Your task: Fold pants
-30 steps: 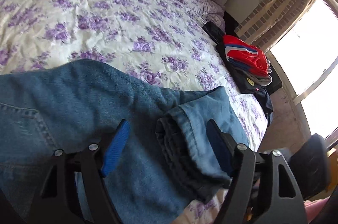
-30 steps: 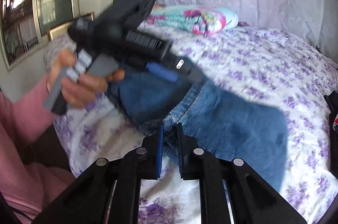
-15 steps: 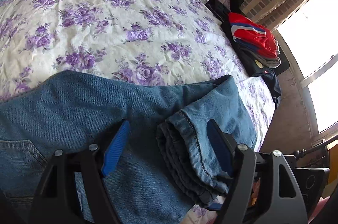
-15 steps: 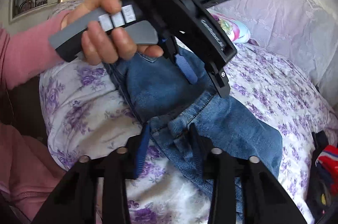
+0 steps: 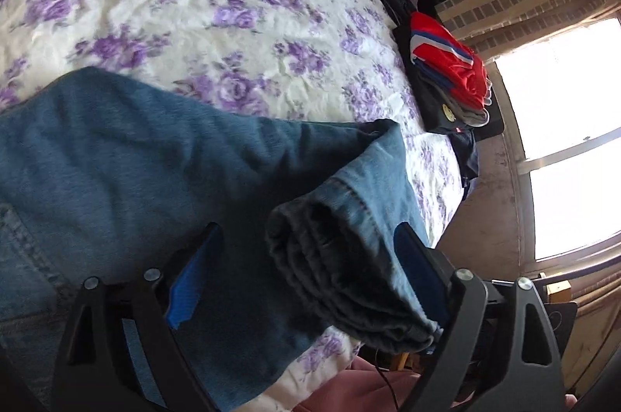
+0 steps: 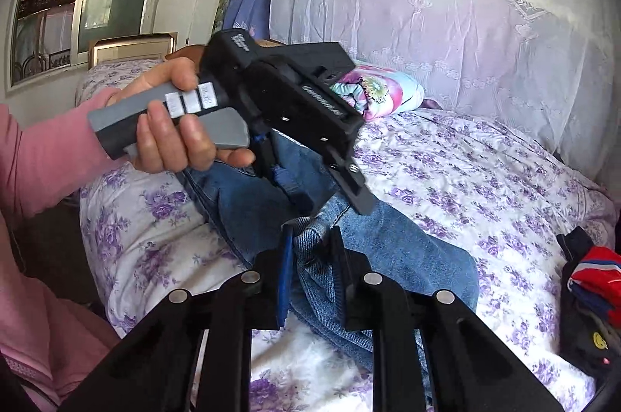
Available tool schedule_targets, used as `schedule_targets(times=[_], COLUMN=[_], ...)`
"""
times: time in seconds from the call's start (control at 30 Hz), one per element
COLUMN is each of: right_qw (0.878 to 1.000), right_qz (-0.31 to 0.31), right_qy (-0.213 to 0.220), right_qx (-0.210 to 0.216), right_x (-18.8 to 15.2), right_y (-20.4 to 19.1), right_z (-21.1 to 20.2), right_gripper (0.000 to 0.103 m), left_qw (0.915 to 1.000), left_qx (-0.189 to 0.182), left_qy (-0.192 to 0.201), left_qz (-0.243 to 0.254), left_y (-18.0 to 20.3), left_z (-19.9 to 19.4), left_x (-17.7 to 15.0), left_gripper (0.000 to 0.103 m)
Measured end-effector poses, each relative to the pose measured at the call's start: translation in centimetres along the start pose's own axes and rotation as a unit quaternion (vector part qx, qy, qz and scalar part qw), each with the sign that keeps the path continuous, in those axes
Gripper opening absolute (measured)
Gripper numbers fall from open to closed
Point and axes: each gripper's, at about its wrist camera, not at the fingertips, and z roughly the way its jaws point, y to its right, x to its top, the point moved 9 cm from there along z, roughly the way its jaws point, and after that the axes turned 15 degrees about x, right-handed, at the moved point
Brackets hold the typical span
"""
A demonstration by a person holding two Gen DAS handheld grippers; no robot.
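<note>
- Denim jeans point(image 5: 163, 155) lie on the bed point(image 5: 202, 4); left gripper point(image 5: 306, 276) jaws, just widened, stand open astride the folded hem, which leans on the right jaw.
- Right gripper point(image 6: 310, 276) jaws, just narrowing, pinch a jeans fold; left hand point(image 6: 170, 136) beyond.

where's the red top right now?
The red top sits on a dark clothes pile at the bed's far right edge, below the window; the right wrist view shows it low right.
</note>
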Motion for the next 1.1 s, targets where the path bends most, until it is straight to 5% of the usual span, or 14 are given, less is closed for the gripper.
schedule_targets(times=[0.03, 0.07, 0.2, 0.4, 0.53, 0.67, 0.8, 0.9, 1.03, 1.1], right_qw=[1.0, 1.0, 0.999, 0.998, 0.997, 0.997, 0.996, 0.973, 0.914, 0.894], right_qz=[0.0, -0.001, -0.013, -0.008, 0.007, 0.004, 0.084, 0.214, 0.378, 0.424], right_qy=[-0.001, -0.001, -0.016, -0.018, -0.059, -0.059, 0.012, 0.083, 0.141, 0.136], right_qx=[-0.002, -0.006, -0.045, -0.06, -0.042, -0.042, -0.002, -0.003, 0.031, 0.045], right_x=[0.0, 0.0, -0.2, 0.7, -1.9, -1.7, -0.1, 0.2, -1.5, -2.6], right_y=[0.2, 0.2, 0.1, -0.2, -0.3, -0.6, 2.0, 7.9, 15.4, 17.2], right_z=[0.2, 0.3, 1.5, 4.4, 8.4, 7.7, 3.0, -0.3, -0.2, 1.4], right_gripper=[0.019, 0.019, 0.019, 0.019, 0.02, 0.03, 0.041, 0.041, 0.041, 0.04], left_qw=[1.0, 0.9998, 0.9995, 0.9913, 0.9927, 0.991, 0.9673, 0.9528, 0.9703, 0.9754], left_qx=[-0.001, -0.006, -0.007, 0.062, 0.084, 0.089, 0.184, 0.209, 0.099, 0.09], left_qy=[-0.002, -0.01, -0.002, 0.077, 0.059, 0.069, 0.141, 0.201, 0.204, 0.181], left_qz=[0.007, 0.017, 0.032, 0.087, 0.063, 0.071, 0.103, 0.091, 0.084, 0.087], left_y=[0.5, 1.0, 1.5, 1.2, -1.5, -1.4, -1.6, -1.5, 2.7, 4.5], left_z=[0.4, 0.9, 1.3, -0.8, 2.1, 1.3, -2.7, -6.7, -7.3, -4.6], left_x=[0.1, 0.1, 1.3, 3.0, 3.0, 3.0, 3.0, 3.4, 3.2, 3.2], left_gripper=[0.075, 0.054, 0.039, 0.038, 0.037, 0.042, 0.061, 0.065, 0.066, 0.065])
